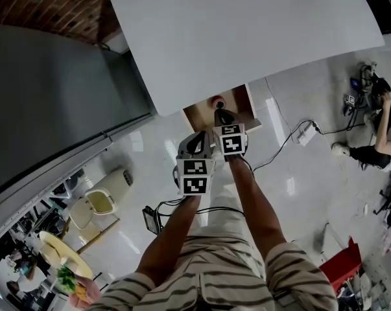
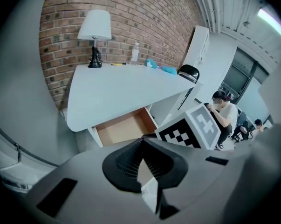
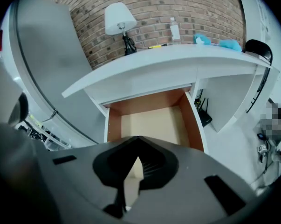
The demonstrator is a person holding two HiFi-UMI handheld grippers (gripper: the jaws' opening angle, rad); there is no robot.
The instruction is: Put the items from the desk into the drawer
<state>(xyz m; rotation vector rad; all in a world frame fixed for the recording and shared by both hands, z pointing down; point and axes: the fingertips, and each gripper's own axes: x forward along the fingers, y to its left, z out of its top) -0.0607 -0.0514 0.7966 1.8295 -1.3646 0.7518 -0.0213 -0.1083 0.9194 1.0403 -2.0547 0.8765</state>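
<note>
The white desk (image 1: 247,37) has its wooden drawer (image 3: 152,120) pulled open below the top, and the drawer floor shows bare. On the desk by the brick wall stand a lamp (image 3: 120,22), a clear bottle (image 3: 175,31), a yellow pen (image 3: 154,45), two blue items (image 3: 203,39) (image 3: 229,45) and a black object (image 3: 257,48). The lamp (image 2: 94,34) and bottle (image 2: 134,54) also show in the left gripper view. My right gripper (image 1: 220,115) (image 3: 138,139) hangs over the drawer, shut and holding nothing. My left gripper (image 1: 196,138) (image 2: 141,141) sits beside it, nearer me, shut and holding nothing.
A grey partition (image 1: 52,96) runs along the desk's left side. A white bin (image 1: 107,199) stands on the floor at the left. Cables and a power strip (image 1: 305,133) lie right of the drawer, a black router (image 3: 204,115) is under the desk, and a person (image 1: 377,135) sits at the right.
</note>
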